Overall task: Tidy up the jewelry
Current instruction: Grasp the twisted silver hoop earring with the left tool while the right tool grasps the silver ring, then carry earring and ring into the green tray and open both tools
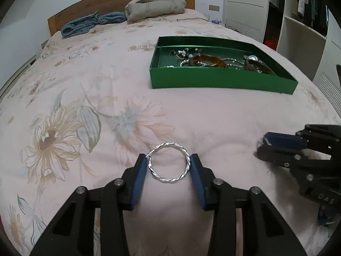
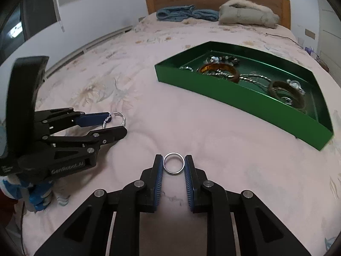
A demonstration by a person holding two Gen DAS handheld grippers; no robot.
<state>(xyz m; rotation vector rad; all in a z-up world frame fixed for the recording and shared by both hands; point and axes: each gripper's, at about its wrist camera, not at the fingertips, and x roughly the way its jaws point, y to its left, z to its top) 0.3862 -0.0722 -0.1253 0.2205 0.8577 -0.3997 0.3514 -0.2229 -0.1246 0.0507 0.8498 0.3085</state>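
Gripping a twisted silver hoop (image 1: 169,162) over the bed (image 1: 85,74), the left gripper (image 1: 169,160) has its jaws clenched on both sides. Rightward, the right gripper (image 2: 173,163) pinches a plain silver ring (image 2: 173,163) between its jaws. Far right sits the green tray (image 2: 245,104) of bangles and chains.

Open bed (image 2: 191,128) cover lies between both grippers and the green tray (image 2: 245,104). The tray's near wall stands in the path; bangles (image 2: 219,69) crowd its floor.
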